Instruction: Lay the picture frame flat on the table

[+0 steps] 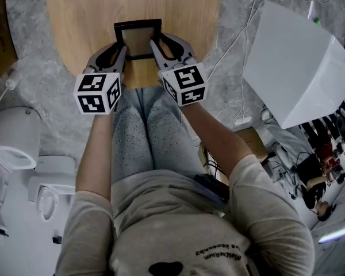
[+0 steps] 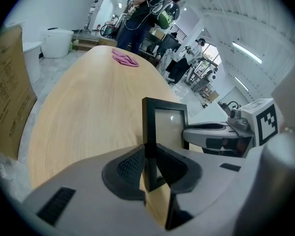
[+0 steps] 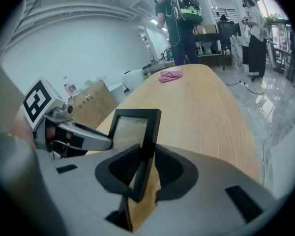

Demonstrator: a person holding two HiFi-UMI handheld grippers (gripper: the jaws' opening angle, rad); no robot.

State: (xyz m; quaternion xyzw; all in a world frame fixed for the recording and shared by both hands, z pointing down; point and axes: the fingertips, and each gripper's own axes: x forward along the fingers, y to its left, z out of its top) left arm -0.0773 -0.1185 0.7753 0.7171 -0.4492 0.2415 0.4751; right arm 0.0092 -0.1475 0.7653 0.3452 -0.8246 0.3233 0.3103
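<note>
A small black picture frame (image 1: 138, 38) with a glass front stands upright near the front edge of the light wooden table (image 1: 86, 16). My left gripper (image 1: 118, 52) is shut on the frame's left side bar (image 2: 149, 132), with the ribbed pads pressing it from both sides. My right gripper (image 1: 158, 48) is shut on the frame's right side bar (image 3: 150, 136) in the same way. The frame (image 2: 164, 124) leans slightly back, and its lower edge is hidden behind the jaws in both gripper views. Each gripper shows in the other's view, the right gripper (image 2: 211, 134) and the left gripper (image 3: 73, 136).
A pink cloth (image 2: 125, 58) lies at the far end of the table. A cardboard box (image 3: 91, 102) stands by the table's side, a white box (image 1: 296, 62) and cables on the floor at the right. Two people (image 3: 179, 21) stand beyond the table's far end.
</note>
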